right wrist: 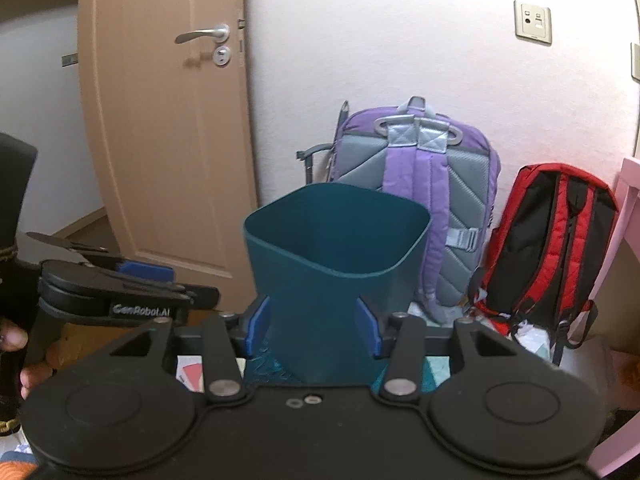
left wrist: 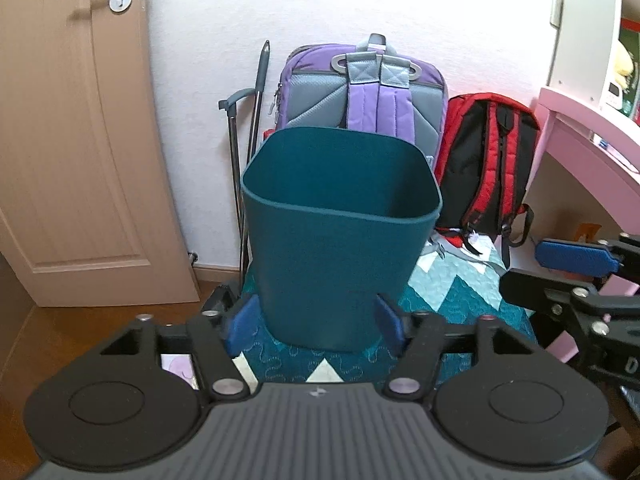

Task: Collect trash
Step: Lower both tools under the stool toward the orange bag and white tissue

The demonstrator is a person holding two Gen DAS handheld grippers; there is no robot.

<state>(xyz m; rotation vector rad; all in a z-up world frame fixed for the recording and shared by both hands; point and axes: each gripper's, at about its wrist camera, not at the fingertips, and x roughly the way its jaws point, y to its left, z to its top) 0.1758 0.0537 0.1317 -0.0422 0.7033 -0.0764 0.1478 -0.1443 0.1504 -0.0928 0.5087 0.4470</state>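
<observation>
A dark teal waste bin [left wrist: 336, 240] [right wrist: 332, 280] stands upright on a teal and white quilted cover [left wrist: 448, 304]. Its mouth faces up and its bottom is hidden from here. My left gripper [left wrist: 316, 320] is open just short of the bin, with its blue pads [left wrist: 244, 322] framing the bin's base and nothing between them. My right gripper [right wrist: 314, 330] is open too, empty, and also aimed at the bin's lower part. Each gripper shows in the other's view: the right gripper [left wrist: 572, 258] on the right, the left gripper [right wrist: 148, 274] on the left, held by a hand [right wrist: 16, 336].
Behind the bin a purple and grey backpack [left wrist: 360, 88] and a red and black backpack [left wrist: 488, 160] lean on the white wall. A white crumpled bit [left wrist: 474, 240] lies at the red one's foot. A beige door [left wrist: 72, 140] is left, a pink desk [left wrist: 580, 140] right, grey poles [left wrist: 248, 140] beside the bin.
</observation>
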